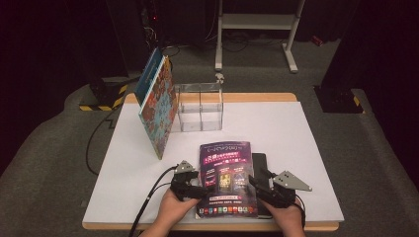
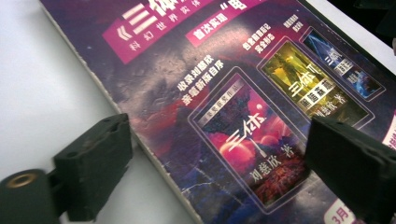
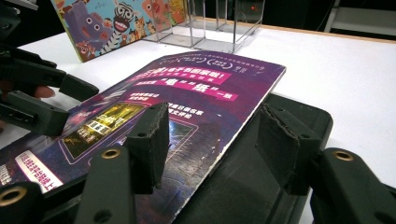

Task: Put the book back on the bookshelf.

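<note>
Now both grippers work the purple book [image 1: 228, 177] at the near edge of the white table [image 1: 306, 148].

Largest first: the table carries a clear two-bay holder [image 1: 200, 106] at the back, with a colourful picture book [image 1: 159, 106] leaning tilted against its left side. The purple book lies flat near the person, its right part resting on a black tray [image 3: 299, 116]. The left gripper [image 1: 197, 189] straddles the book's left edge, jaws wide apart and pressing on nothing; one black pad [image 2: 93, 163] sits over bare table, the other over the cover. The right gripper [image 1: 262, 190] stands about half open astride the book's right edge, one pad [image 3: 152, 140] above the cover, holding nothing. To lift cleanly, I judge each lower jaw should slide under its edge before closing, both hands rising level.
</note>
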`<act>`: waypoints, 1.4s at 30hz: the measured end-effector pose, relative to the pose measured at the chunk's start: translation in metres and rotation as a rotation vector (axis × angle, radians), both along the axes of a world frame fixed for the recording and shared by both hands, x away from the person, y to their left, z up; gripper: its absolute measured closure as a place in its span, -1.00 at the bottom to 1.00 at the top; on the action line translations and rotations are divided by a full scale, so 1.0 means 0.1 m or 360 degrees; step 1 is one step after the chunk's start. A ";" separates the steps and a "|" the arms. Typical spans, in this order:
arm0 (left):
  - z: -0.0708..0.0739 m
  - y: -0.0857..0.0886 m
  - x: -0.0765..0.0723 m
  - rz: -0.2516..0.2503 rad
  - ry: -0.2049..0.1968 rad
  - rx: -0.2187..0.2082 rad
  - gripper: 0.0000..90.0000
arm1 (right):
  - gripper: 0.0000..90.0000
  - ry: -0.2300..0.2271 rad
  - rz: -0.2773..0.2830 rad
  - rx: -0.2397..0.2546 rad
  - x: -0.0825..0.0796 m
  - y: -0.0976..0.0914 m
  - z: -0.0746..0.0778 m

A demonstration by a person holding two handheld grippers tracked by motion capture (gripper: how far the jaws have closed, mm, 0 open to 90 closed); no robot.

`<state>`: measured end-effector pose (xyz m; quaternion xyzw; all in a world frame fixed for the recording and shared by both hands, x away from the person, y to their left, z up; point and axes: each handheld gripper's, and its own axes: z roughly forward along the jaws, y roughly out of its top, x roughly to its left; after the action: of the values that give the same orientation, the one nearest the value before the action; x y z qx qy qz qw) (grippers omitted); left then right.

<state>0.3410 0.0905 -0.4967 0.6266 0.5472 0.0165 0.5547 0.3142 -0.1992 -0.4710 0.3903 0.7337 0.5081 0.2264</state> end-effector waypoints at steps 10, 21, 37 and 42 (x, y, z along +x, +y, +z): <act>0.02 -0.06 -0.02 -0.0019 -0.0031 0.0016 -0.86 | -0.04 0.0004 0.0017 -0.0007 0.00 0.03 0.00; 0.07 -0.19 -0.06 -0.0091 -0.0111 0.0017 -0.84 | -0.05 0.0015 -0.0024 0.0000 0.02 -0.03 0.00; 0.13 -0.30 -0.09 -0.0147 -0.0185 0.0028 -0.83 | -0.14 0.0050 -0.0101 -0.0025 0.07 -0.07 -0.01; 0.14 -0.22 -0.13 -0.0110 -0.0246 0.0033 -0.79 | -0.23 0.0123 -0.0120 -0.0089 0.18 0.03 -0.05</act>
<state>0.3283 0.0687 -0.4823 0.6476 0.4806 0.0512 0.5890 0.3321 -0.1965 -0.4755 0.4305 0.7405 0.4631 0.2277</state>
